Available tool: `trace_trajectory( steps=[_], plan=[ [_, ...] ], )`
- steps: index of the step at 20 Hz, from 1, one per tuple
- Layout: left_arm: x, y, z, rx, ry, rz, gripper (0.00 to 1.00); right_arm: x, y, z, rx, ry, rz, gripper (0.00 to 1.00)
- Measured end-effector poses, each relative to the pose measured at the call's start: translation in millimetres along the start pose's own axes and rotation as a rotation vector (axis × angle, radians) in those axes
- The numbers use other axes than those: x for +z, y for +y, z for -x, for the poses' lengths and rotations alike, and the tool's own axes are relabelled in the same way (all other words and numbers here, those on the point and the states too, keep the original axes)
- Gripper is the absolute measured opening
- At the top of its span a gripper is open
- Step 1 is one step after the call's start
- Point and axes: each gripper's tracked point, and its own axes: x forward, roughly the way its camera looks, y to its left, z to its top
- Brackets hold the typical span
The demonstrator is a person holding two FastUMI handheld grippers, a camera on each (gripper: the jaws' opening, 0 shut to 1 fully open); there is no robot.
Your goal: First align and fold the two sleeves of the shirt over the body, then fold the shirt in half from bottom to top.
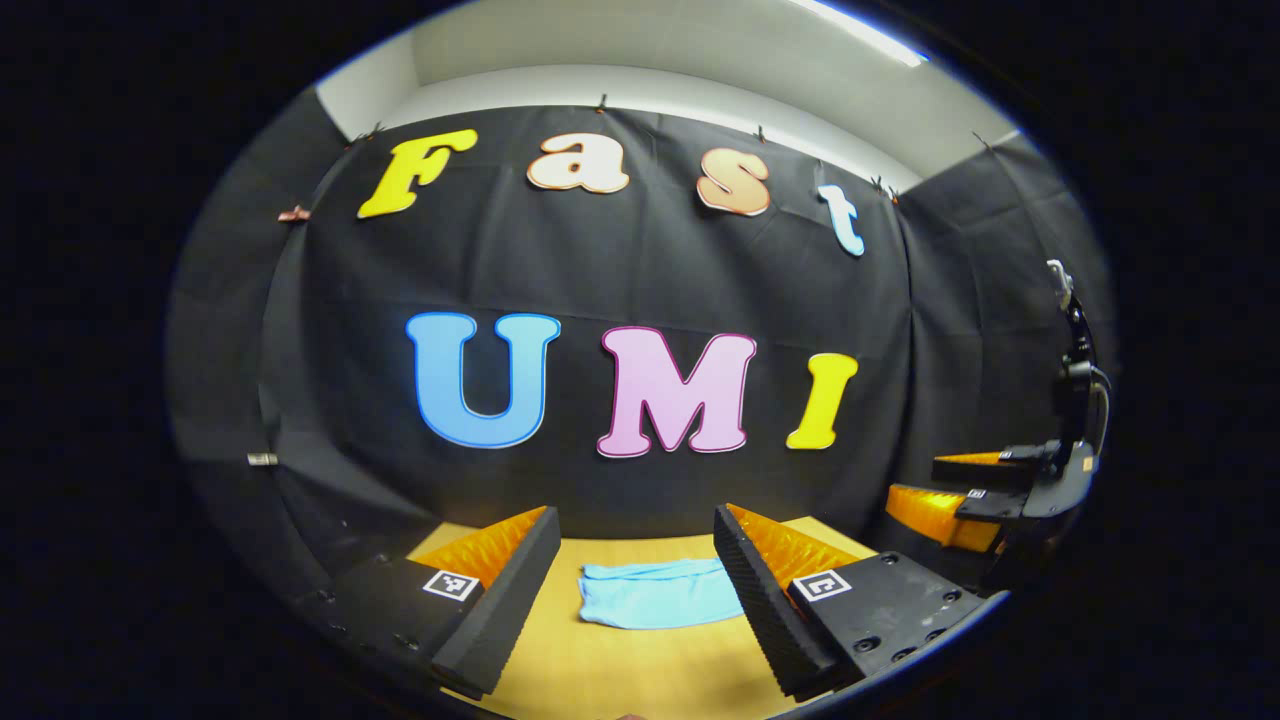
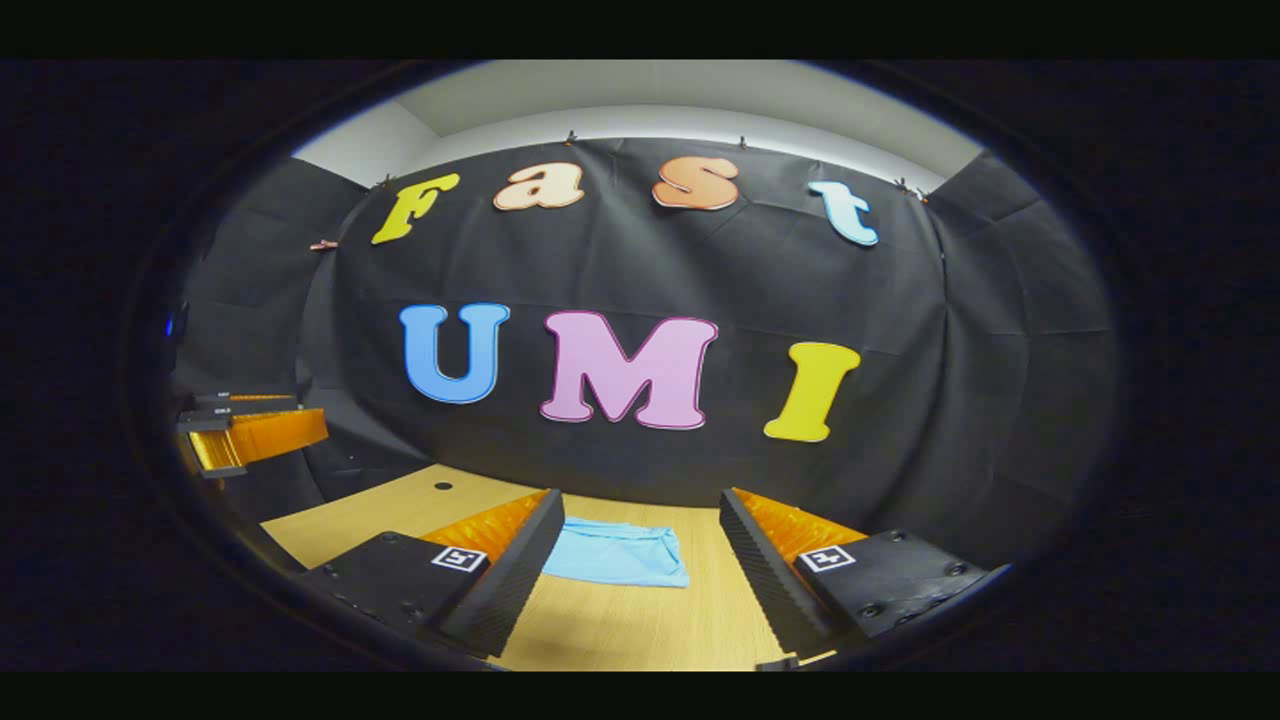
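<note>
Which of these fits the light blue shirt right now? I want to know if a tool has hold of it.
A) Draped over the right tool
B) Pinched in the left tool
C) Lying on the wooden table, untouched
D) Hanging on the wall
C: the shirt lies flat on the table, with the left tool and right tool open above it.

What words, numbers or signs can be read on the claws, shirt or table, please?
Square markers on the left claw and right claw: black-and-white patterns, no words.
Small white tags on the farther claw: too small to read.
Shirt and table: none.
</note>
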Motion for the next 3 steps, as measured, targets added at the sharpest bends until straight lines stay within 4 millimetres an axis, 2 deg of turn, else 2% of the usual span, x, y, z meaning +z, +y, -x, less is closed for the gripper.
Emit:
trace_trajectory(
  steps=[2,3],
  plan=[
    [-4.3,0.5,25.2,0.013,-0.008,0.037,0.94,7.2,6.9,23.1,0.01,-0.02,0.021,0.97],
    [-4.7,1.6,33.7,0.019,-0.009,0.045,0.98,9.6,11.4,29.1,0.023,-0.025,0.028,0.97]
  ],
)
